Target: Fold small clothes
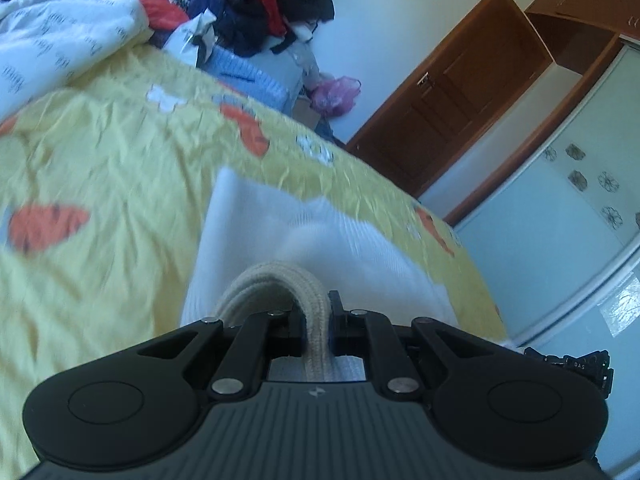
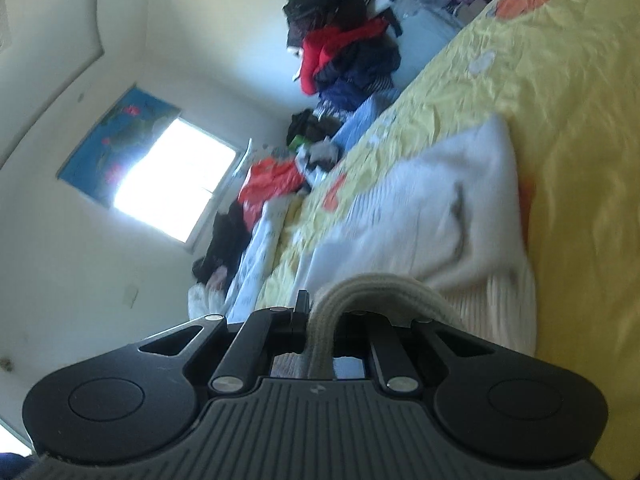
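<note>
The white ribbed knit garment (image 1: 320,240) lies on the yellow patterned bedspread (image 1: 120,168), extending forward from both grippers. Left gripper (image 1: 318,320) and right gripper (image 2: 320,316) each clamp its cream ribbed hem (image 1: 276,280), equally near.

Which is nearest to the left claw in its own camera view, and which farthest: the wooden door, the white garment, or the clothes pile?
1. White garment, clamped in the left claw.
2. Clothes pile, upper left, beyond the bed.
3. Wooden door, upper right; roughly as far as the pile.

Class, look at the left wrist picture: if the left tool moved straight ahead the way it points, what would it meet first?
Probably the white ribbed knit garment whose beige hem the left tool already pinches; it lies directly ahead on the yellow patterned bedspread. Depth is blurred.
</note>
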Tool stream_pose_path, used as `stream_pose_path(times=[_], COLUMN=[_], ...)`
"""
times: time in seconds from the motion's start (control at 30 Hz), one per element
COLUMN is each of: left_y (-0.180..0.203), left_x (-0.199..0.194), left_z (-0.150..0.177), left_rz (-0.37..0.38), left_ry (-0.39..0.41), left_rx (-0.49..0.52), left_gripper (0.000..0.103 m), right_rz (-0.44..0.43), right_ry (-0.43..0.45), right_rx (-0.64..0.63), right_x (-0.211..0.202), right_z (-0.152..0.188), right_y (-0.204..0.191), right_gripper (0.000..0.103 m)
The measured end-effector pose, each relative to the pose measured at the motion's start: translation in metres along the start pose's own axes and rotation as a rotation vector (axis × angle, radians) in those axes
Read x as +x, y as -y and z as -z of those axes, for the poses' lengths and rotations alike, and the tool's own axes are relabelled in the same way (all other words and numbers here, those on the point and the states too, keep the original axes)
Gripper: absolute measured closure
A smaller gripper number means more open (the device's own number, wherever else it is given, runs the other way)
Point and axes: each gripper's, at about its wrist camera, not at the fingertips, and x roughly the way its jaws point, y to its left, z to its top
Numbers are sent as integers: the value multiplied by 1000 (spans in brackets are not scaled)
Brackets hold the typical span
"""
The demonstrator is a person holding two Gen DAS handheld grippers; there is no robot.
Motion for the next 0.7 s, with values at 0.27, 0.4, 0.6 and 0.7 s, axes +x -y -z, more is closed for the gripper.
stream_pose_path(times=[0.27,0.4,0.6,0.7], left_y=[6,0,-33,-54], left_x=[59,84,147,184], left_z=[-49,-68,-95,-91], left_rz=[14,3,-98,-148], left_ry=[-2,9,28,-21], left_rx=[43,30,-64,-148], left_gripper=[94,94,94,93], right_rz=[10,29,82,134], right_ry=[9,18,31,-10], right_rx=[7,20,118,249], right_x=[58,75,117,144], right_z=[-60,-83,-118,-126], right_y=[29,43,88,123], right_gripper=[91,91,90,85])
